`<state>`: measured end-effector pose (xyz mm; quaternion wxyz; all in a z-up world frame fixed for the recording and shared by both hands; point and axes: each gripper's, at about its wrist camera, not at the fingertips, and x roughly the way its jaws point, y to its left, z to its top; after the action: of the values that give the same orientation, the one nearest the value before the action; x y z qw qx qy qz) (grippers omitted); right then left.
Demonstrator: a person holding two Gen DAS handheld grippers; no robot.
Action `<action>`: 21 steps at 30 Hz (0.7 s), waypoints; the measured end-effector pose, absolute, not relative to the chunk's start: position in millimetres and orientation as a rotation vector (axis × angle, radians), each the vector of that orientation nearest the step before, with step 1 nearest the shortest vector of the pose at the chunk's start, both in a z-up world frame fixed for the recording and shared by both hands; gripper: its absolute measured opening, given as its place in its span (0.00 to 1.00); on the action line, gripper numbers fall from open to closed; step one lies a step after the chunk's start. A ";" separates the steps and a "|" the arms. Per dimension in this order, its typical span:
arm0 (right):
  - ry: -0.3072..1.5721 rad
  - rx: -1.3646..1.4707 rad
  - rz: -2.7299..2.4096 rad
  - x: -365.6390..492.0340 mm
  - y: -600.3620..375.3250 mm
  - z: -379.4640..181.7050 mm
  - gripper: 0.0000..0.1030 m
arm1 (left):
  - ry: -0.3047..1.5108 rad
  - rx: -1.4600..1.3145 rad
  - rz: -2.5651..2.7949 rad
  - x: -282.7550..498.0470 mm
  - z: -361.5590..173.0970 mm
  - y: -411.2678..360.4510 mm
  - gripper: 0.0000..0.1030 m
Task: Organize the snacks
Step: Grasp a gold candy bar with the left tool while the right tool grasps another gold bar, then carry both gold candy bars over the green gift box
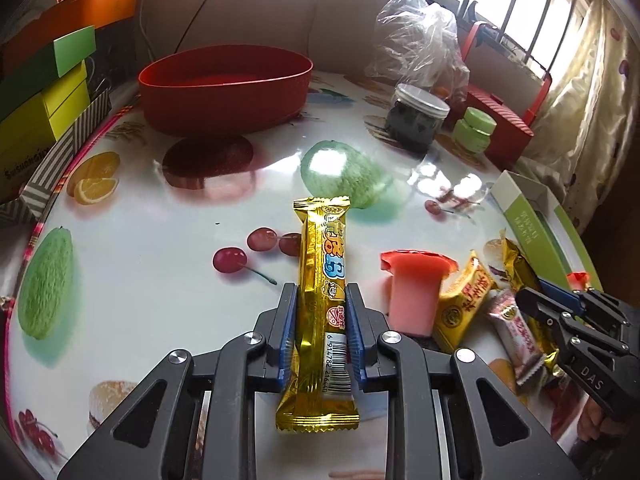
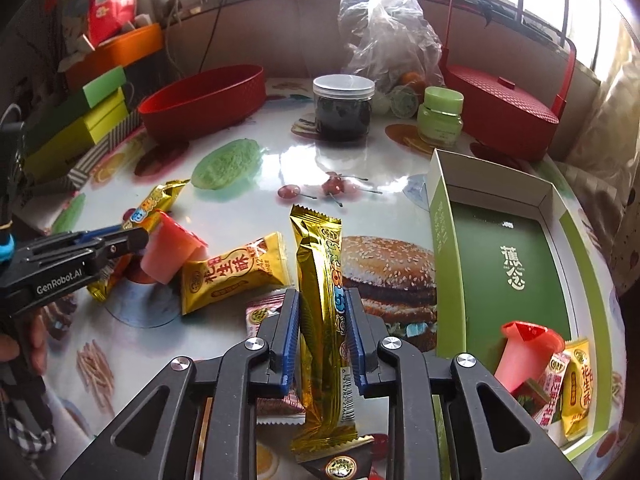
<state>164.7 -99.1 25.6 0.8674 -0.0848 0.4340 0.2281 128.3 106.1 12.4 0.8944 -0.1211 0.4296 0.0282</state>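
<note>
Snacks crowd the table just left of the green box [image 2: 516,276]: pink jelly cup [image 2: 170,254], yellow peanut-candy pack [image 2: 236,272], pink wrapper partly hidden. Left gripper [image 1: 322,300] is clamped on a gold bar [image 1: 322,256]; right gripper [image 2: 322,306] clamped on another gold bar [image 2: 320,280]. Only the right view shows inside the box: a cup and probably two packs.

Gold snack bars [image 1: 324,300]; red oval bowl [image 1: 224,88]; green box [image 2: 508,264]; fruit-print tablecloth [image 1: 160,216].
</note>
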 end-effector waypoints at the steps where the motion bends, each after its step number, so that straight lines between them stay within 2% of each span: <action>1: 0.908 -0.172 0.479 163.6 -99.8 26.2 0.21 | 0.887 -0.251 0.056 126.4 13.7 105.4 0.24; 21: 0.868 -0.030 0.450 138.8 -132.5 51.1 0.21 | 0.813 -0.238 -0.046 96.3 51.4 66.7 0.24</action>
<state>138.8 -132.5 51.1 0.8827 -0.0144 0.4171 0.2159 96.3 66.7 51.4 0.9113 -0.1155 0.3946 -0.0225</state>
